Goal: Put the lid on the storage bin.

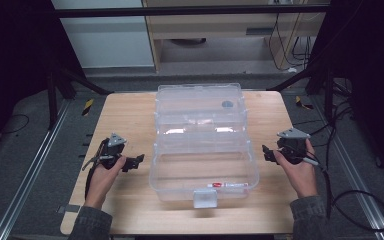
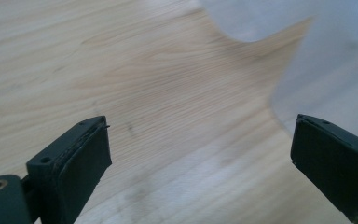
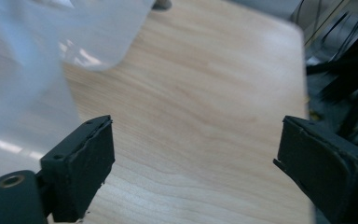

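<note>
Sleeved forearms, mine, come in nearest the high view, each hand holding a claw over the wooden table (image 1: 130,107). Between the two claws sits a clear plastic box (image 1: 202,145), lid thrown open away from me, a pale latch (image 1: 204,198) on its near wall and a red-and-white pen (image 1: 228,185) lying inside by that wall. My left claw (image 1: 136,161) hovers just beside the box's left wall, jaws spread wide and released, bare wood between them, the box's blurred curved edge (image 2: 326,70) off to its right. My right claw (image 1: 266,152) hovers just beside the right wall, also released, jaws wide apart with nothing between them; the box's translucent side (image 3: 28,60) lies to its left.
</note>
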Demonstrator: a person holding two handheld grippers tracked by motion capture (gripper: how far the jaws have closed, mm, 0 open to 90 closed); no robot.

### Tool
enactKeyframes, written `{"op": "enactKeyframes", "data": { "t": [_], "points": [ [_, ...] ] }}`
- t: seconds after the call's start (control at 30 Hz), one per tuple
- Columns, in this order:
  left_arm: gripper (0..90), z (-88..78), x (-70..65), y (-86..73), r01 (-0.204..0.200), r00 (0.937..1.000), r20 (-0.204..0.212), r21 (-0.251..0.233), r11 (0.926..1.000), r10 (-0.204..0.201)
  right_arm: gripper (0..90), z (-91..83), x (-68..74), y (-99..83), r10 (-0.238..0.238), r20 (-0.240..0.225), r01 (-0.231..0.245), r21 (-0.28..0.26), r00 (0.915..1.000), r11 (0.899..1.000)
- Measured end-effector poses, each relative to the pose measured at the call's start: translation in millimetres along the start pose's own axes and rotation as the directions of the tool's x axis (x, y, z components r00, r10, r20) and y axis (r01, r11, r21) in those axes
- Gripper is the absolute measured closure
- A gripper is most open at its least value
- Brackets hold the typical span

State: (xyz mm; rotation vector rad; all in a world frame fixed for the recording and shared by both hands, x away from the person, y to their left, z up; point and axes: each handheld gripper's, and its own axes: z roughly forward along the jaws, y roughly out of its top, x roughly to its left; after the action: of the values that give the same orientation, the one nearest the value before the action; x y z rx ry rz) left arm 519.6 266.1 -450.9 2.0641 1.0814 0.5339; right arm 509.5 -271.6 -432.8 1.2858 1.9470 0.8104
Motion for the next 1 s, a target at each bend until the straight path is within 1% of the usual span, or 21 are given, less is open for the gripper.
{"op": "enactKeyframes", "data": {
  "t": [0.17,0.2,0.23,0.27,0.3,0.43,0.47,0.5,0.53,0.57,0.6,0.63,0.67,0.73,0.8,0.83,0.87,0.9,0.93,0.97,1.0],
  "points": [
    [4.1,-17.9,-11.6,11.1,-0.071,0.9972,0.023,-0.016,0.9973,0.071,9.5,-44.7,6.9,32.1,-0.12,0.054,0.12,0.002,0.9914,0.993],
    [4.0,-28.2,-16.2,20.1,-0.115,0.993,0.027,-0.025,0.9931,0.115,9.7,-52.4,8.3,39.2,-0.151,0.062,0.151,0.005,0.9867,0.989],
    [3.8,-28.2,-16.2,20.1,-0.115,0.993,0.027,-0.025,0.9931,0.115,9.7,-52.4,8.3,39.2,-0.151,0.062,0.151,0.005,0.9867,0.989],
    [3.6,-37.8,-20.5,30.9,-0.155,0.9873,0.028,-0.041,0.9871,0.156,9.6,-66.7,12.8,54.8,-0.202,0.058,0.202,0.005,0.9777,0.979],
    [3.5,-37.8,-20.5,30.9,-0.155,0.9873,0.028,-0.041,0.9871,0.156,9.6,-66.7,12.8,54.8,-0.202,0.058,0.202,0.005,0.9777,0.979],
    [3.2,-51.8,-28.0,52.8,-0.19,0.978,0.074,-0.07,0.9793,0.195,11.1,-80.6,22.5,86.2,-0.304,0.019,0.304,0.005,0.9526,0.953],
    [2.9,-54.0,-29.5,57.7,-0.2,0.9744,0.089,-0.067,0.9774,0.206,11.9,-79.8,25.8,101.1,-0.361,0.008,0.361,0.029,0.9325,0.932],
    [2.9,-56.0,-31.1,62.0,-0.217,0.9701,0.097,-0.058,0.9744,0.222,11.9,-79.8,25.8,101.1,-0.361,0.008,0.361,0.029,0.9325,0.932],
    [2.9,-57.9,-33.2,66.8,-0.236,0.9658,0.098,-0.052,0.9704,0.24,13.7,-77.9,27.6,117.5,-0.398,-0.03,0.399,0.034,0.9167,0.916],
    [2.9,-60.4,-35.9,73.0,-0.264,0.9588,0.101,-0.029,0.9641,0.266,15.8,-77.4,27.9,123.0,-0.407,-0.048,0.409,0.038,0.912,0.912],
    [2.9,-61.1,-37.6,76.2,-0.279,0.9547,0.102,-0.023,0.9601,0.28,17.4,-76.4,28.2,130.0,-0.433,-0.07,0.436,0.039,0.8987,0.899],
    [2.9,-61.1,-37.6,76.2,-0.279,0.9547,0.102,-0.023,0.9601,0.28,17.7,-74.8,28.9,136.2,-0.453,-0.083,0.457,0.042,0.8876,0.888],
    [2.9,-61.6,-39.3,79.3,-0.294,0.9502,0.104,-0.017,0.9558,0.294,17.7,-74.8,28.9,136.2,-0.453,-0.083,0.457,0.042,0.8876,0.888],
    [3.3,-61.7,-44.1,84.6,-0.312,0.9433,0.115,-0.01,0.95,0.311,22.5,-70.1,30.8,148.4,-0.497,-0.117,0.505,0.053,0.86,0.862],
    [3.7,-62.1,-50.1,90.1,-0.346,0.9315,0.12,0.002,0.9382,0.343,23.8,-65.8,32.5,156.1,-0.52,-0.153,0.533,0.06,0.8405,0.844],
    [4.0,-62.8,-56.8,95.6,-0.373,0.921,0.127,0.011,0.9279,0.368,30.8,-60.7,35.1,163.5,-0.55,-0.188,0.568,0.061,0.8138,0.821],
    [4.1,-62.8,-56.8,95.6,-0.373,0.921,0.127,0.011,0.9279,0.368,30.8,-60.7,35.1,163.5,-0.55,-0.188,0.568,0.061,0.8138,0.821],
    [4.2,-62.5,-62.8,100.3,-0.387,0.9127,0.153,0.022,0.922,0.379,35.5,-55.3,38.5,170.1,-0.583,-0.216,0.608,0.066,0.783,0.791],
    [4.3,-62.5,-62.8,100.3,-0.387,0.9127,0.153,0.022,0.922,0.379,35.5,-55.3,38.5,170.1,-0.583,-0.216,0.608,0.066,0.783,0.791],
    [4.3,-61.8,-65.7,102.4,-0.397,0.9068,0.168,0.032,0.9173,0.387,37.9,-52.5,40.4,173.6,-0.596,-0.231,0.624,0.064,0.7687,0.779],
    [4.8,-60.6,-68.6,104.1,-0.406,0.902,0.179,0.041,0.9131,0.393,41.9,-47.3,45.4,180.9,-0.619,-0.255,0.652,0.064,0.7427,0.756]
  ]
}}
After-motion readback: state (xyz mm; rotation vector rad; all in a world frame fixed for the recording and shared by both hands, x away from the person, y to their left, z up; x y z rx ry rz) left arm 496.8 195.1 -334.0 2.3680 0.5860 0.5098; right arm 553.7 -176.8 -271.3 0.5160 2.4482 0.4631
